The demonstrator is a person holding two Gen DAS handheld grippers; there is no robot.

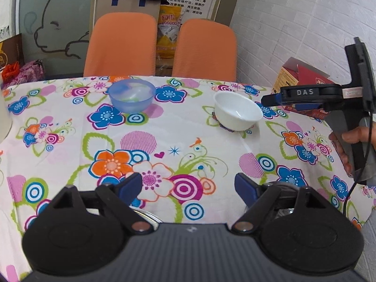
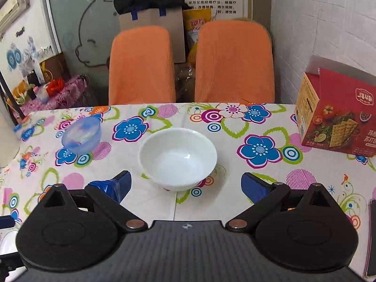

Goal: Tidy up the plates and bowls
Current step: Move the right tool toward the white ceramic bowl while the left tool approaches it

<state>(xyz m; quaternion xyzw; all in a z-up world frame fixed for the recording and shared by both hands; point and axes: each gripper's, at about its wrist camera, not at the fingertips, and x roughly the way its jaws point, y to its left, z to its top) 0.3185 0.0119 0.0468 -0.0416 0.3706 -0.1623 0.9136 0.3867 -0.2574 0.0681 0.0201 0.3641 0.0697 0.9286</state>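
- The blue bowl is being left at the frame's left, apart from other dishes.
- The white bowl is being framed at centre by the right gripper, spread wide, empty.
- The left gripper is being held wide, empty; stacking of the 2 bowls is judged undone.

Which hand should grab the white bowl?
Probably the right. The open right gripper points straight at the round white ceramic bowl, which sits just ahead between its fingers. The open left gripper is farther back.
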